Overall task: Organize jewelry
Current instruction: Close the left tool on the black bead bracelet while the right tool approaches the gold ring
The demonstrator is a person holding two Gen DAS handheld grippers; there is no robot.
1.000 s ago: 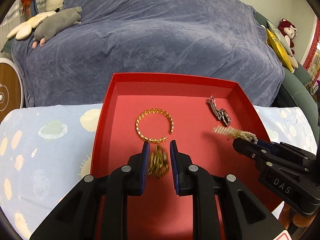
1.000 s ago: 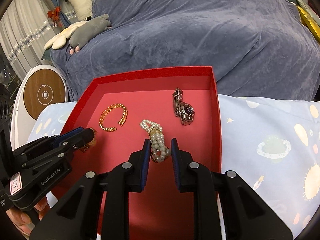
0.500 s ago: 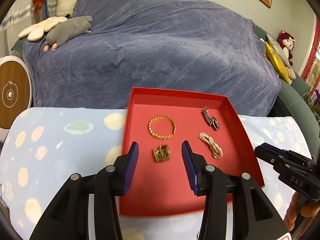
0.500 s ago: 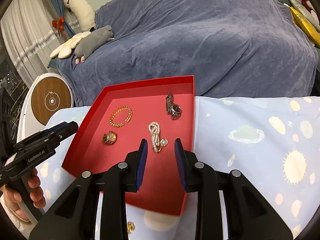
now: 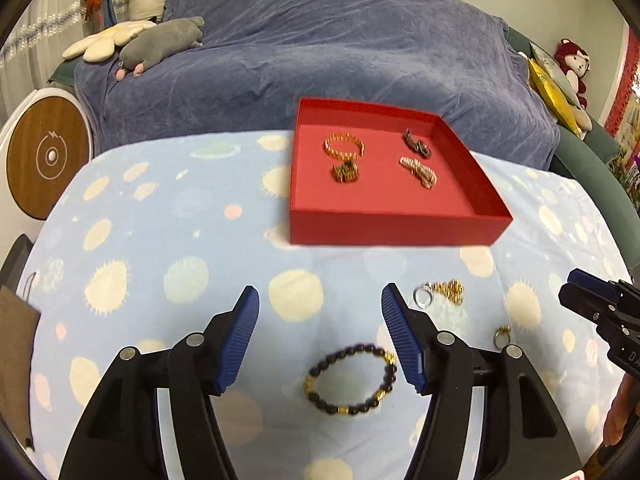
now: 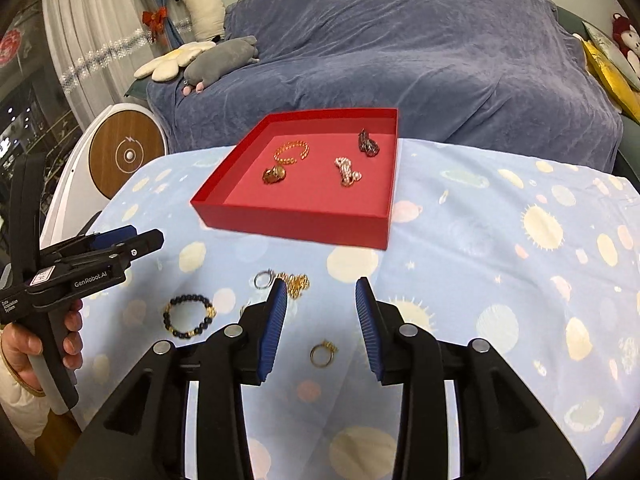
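A red tray on the blue patterned cloth holds a gold bangle, a gold clump, a pearl bracelet and a dark watch. Nearer me on the cloth lie a black bead bracelet, a silver ring with a gold chain and a gold ring. My left gripper is opening above the bead bracelet, nothing between its pads. My right gripper is opening over the gold ring, also empty.
A sofa under a blue-grey cover stands behind the table, with plush toys on its left end. A round white and wood device sits at the left. A person's hand holds the left gripper's handle.
Both grippers let go of their jewelry in the tray, pulled back toward me and widened. The gold clump and pearl bracelet now lie in the tray; loose pieces on the cloth came into view.
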